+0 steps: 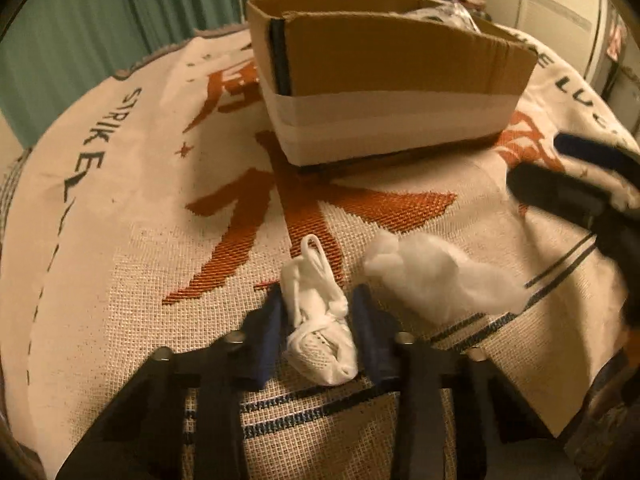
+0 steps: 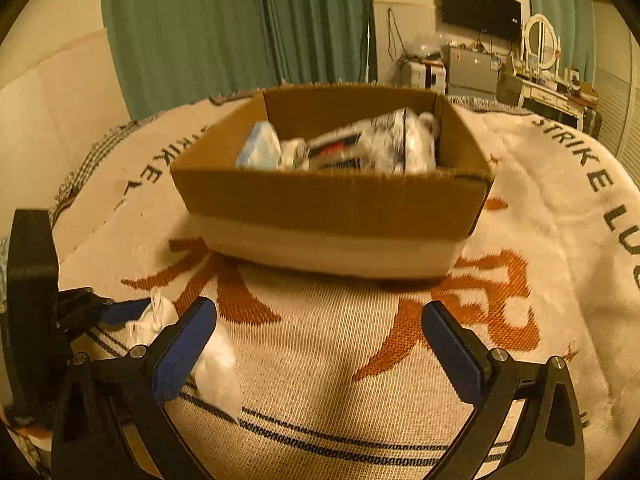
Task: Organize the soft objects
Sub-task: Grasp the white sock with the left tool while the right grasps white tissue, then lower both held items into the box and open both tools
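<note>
A white mesh pouch with a cord (image 1: 320, 328) lies on the woven blanket between the fingers of my left gripper (image 1: 318, 300), which straddle it with small gaps on both sides. A crumpled white soft bag (image 1: 436, 276) lies just to its right; it also shows in the right wrist view (image 2: 218, 372), beside my right gripper's left finger. My right gripper (image 2: 320, 316) is wide open and empty, above the blanket in front of the cardboard box (image 2: 332, 200). The box (image 1: 392, 76) holds several soft packets (image 2: 360, 144). The right gripper (image 1: 576, 184) shows in the left wrist view.
The blanket (image 2: 328, 360) with orange characters and black lettering covers the whole surface. Green curtains (image 2: 240, 28) hang behind. A wall TV (image 2: 480, 8), a mirror and cluttered furniture stand at the far right.
</note>
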`<state>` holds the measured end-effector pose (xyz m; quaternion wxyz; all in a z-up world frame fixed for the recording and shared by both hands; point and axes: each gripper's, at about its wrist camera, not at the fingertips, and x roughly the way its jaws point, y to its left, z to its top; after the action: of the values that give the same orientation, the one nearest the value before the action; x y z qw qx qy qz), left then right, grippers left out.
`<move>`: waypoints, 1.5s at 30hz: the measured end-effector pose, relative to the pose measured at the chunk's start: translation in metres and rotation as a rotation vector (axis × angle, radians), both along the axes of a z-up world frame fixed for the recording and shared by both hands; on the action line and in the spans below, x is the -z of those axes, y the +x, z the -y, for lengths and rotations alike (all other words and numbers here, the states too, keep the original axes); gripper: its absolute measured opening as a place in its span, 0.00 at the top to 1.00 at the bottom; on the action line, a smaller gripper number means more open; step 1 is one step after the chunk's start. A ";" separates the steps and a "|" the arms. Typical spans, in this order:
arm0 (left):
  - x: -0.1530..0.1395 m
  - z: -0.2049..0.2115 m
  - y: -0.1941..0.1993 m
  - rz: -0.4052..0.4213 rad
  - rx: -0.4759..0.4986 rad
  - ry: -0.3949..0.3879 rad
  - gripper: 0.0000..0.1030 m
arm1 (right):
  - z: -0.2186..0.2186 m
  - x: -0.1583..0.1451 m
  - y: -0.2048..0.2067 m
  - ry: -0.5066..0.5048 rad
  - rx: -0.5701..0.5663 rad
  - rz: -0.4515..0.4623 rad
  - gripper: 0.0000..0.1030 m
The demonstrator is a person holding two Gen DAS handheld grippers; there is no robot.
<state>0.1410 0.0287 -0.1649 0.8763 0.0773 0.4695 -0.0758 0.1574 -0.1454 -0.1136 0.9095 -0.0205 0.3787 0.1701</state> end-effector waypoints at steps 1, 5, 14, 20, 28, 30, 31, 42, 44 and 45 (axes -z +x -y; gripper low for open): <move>-0.002 -0.002 -0.001 0.004 -0.005 -0.015 0.74 | -0.002 0.002 0.000 -0.011 -0.002 -0.005 0.00; -0.012 -0.011 -0.008 0.050 -0.048 -0.055 0.74 | -0.008 0.004 -0.011 -0.041 -0.035 -0.014 0.01; -0.029 -0.031 -0.020 0.105 -0.086 -0.083 0.74 | -0.044 0.024 -0.021 -0.056 -0.125 -0.075 0.21; -0.026 -0.033 -0.018 0.101 -0.081 -0.088 0.74 | -0.062 0.042 -0.020 -0.076 -0.154 -0.110 0.51; -0.038 -0.028 -0.030 0.117 -0.085 -0.140 0.74 | -0.056 0.027 -0.033 -0.057 -0.172 -0.076 0.68; -0.041 -0.025 -0.034 0.121 -0.085 -0.143 0.74 | -0.052 0.020 -0.038 -0.052 -0.170 -0.060 0.68; -0.044 -0.023 -0.037 0.125 -0.084 -0.142 0.74 | -0.048 0.015 -0.041 -0.050 -0.167 -0.046 0.68; -0.088 0.024 -0.069 0.201 -0.029 -0.153 0.74 | -0.003 -0.040 -0.078 0.004 -0.126 0.056 0.68; -0.102 0.034 -0.075 0.235 -0.015 -0.148 0.74 | 0.008 -0.050 -0.084 0.022 -0.114 0.071 0.68; -0.107 0.038 -0.077 0.248 -0.010 -0.148 0.74 | 0.014 -0.057 -0.087 0.031 -0.108 0.084 0.68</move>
<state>0.0638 -0.0090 -0.0575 0.9313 0.0189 0.3508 -0.0959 0.0700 -0.1595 -0.0566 0.9144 -0.0339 0.3358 0.2237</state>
